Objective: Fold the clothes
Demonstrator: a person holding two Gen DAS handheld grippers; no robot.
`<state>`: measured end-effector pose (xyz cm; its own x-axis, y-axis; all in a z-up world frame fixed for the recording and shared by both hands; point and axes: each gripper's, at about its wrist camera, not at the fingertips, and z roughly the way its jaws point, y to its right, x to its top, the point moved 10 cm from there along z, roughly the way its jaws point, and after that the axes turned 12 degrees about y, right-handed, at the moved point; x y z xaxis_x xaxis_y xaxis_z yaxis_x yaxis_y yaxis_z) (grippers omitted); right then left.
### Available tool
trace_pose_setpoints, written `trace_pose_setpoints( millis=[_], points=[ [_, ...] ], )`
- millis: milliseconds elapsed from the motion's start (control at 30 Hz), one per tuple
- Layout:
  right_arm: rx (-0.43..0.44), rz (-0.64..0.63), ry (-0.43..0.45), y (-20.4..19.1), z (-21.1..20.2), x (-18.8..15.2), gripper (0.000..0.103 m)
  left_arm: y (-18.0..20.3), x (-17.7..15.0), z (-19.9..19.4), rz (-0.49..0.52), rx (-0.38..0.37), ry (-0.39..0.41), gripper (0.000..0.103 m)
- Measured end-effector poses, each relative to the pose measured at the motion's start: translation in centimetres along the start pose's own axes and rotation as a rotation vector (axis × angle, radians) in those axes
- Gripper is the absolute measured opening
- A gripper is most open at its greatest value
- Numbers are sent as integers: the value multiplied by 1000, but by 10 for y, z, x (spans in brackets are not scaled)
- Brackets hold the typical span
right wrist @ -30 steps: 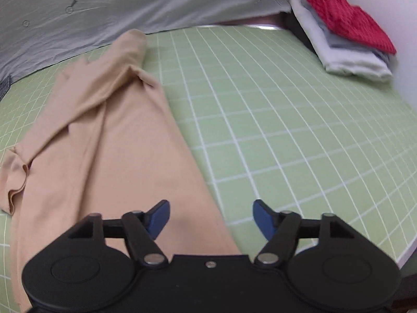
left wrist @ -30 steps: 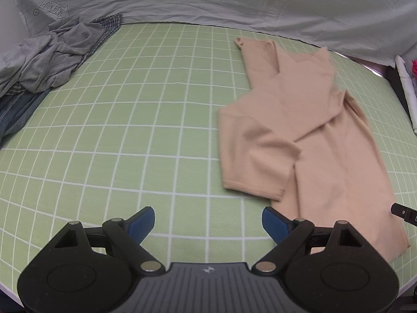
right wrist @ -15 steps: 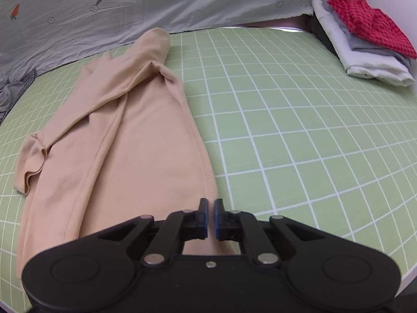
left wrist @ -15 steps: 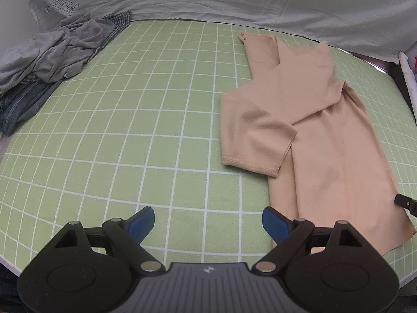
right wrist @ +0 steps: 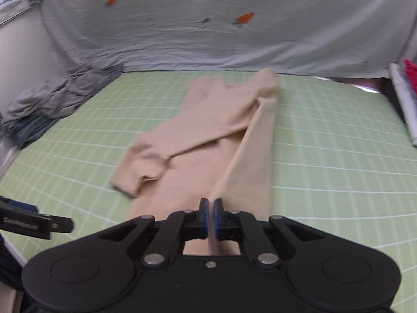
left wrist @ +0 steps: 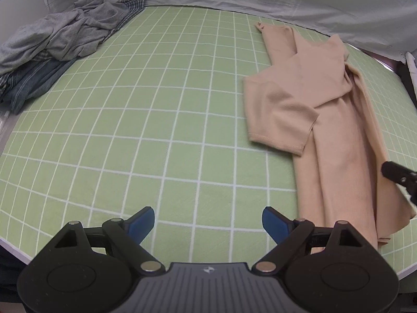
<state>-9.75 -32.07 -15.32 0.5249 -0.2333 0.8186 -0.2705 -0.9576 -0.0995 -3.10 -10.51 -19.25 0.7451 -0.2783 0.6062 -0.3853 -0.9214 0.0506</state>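
A beige long-sleeved shirt lies lengthwise on the green grid mat, one sleeve folded across its body. My right gripper is shut on the shirt's right side edge near the hem, and that edge rises from the mat as a taut ridge. In the left wrist view, the right gripper's tip shows at the garment's right edge. My left gripper hangs open over bare mat, left of the hem, holding nothing. Its finger shows at the lower left of the right wrist view.
A crumpled heap of grey clothes and jeans sits at the mat's far left corner. Folded laundry with a red piece on top is stacked at the right. A grey carrot-print sheet hangs behind. The mat's front edge is close below.
My right gripper closed on the shirt's side edge, then rose and swung left, lifting that edge. The left gripper drifted slightly and stayed open.
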Motion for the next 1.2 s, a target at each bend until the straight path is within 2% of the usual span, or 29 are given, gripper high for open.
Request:
trace_pose_setpoints(
  millis=[167, 267, 300, 333, 367, 400, 467, 567, 733, 867, 1000, 1200],
  points=[
    [4, 41, -114, -7, 28, -34, 4, -8, -2, 1, -12, 2, -13, 90],
    [9, 75, -122, -4, 27, -34, 8, -3, 1, 1, -5, -10, -7, 90],
    [12, 85, -116, -3, 25, -32, 17, 0, 3, 2, -4, -14, -4, 90],
    [17, 96, -110, -3, 22, -30, 21, 3, 5, 3, -3, -19, 1, 90],
    [12, 102, -101, -1, 20, -26, 32, 6, 8, 3, -3, -22, 5, 90],
    [4, 107, -92, 2, 18, -23, 37, 9, 11, 4, -3, -24, 11, 90],
    [-8, 130, -66, 11, 13, -15, 39, 15, 18, 5, -6, -28, 24, 90],
    [-50, 177, -22, 34, 8, 0, 51, 23, 28, 8, -12, -31, 39, 90],
    [-144, 219, 31, 79, 11, 18, 52, 33, 47, 16, -18, -26, 60, 90],
    [-173, 229, 74, 98, 19, 34, 51, 40, 68, 29, -31, -22, 77, 90],
    [-167, 205, 104, 105, 37, 56, 47, 42, 90, 47, -70, -41, 82, 90],
    [-143, 162, 122, 112, 85, 92, 47, 51, 116, 89, -103, -68, 46, 86]
  ],
)
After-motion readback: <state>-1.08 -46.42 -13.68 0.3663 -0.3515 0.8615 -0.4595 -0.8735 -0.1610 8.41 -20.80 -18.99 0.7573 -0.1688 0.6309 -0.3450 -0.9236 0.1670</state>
